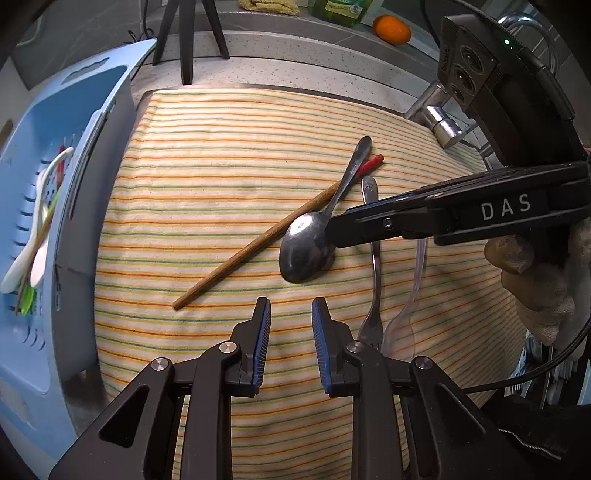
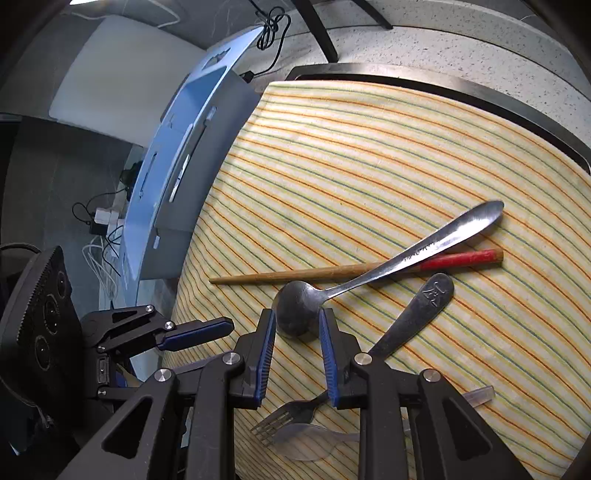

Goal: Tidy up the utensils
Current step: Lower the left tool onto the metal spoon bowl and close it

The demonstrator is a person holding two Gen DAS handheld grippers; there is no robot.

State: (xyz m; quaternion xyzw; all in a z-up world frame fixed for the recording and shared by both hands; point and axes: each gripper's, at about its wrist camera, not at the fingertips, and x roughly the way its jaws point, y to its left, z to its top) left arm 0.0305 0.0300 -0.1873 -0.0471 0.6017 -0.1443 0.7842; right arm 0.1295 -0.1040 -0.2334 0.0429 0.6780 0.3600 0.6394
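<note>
A steel spoon (image 1: 306, 251) lies on a striped cloth (image 1: 221, 166), its handle crossing a wooden chopstick (image 1: 251, 251) with a red end. Right of them lie a steel fork (image 1: 376, 266) and a clear plastic spoon (image 1: 406, 321). My right gripper (image 1: 332, 229) comes in from the right, its tip at the spoon bowl's rim. In the right wrist view it (image 2: 297, 314) stands narrowly open, straddling the spoon's bowl (image 2: 295, 317); contact is unclear. My left gripper (image 1: 291, 306) hovers narrowly open and empty near the cloth's front. A blue basket (image 1: 92, 122) at the left holds several utensils (image 1: 37, 240).
Tripod legs (image 1: 186, 37), an orange (image 1: 391, 29) and a green bottle (image 1: 340, 11) stand on the counter behind the cloth. A chrome faucet (image 1: 443, 122) is at the back right. A gloved hand (image 1: 535, 280) holds the right gripper. Cables (image 2: 103, 236) hang beyond the basket (image 2: 207, 110).
</note>
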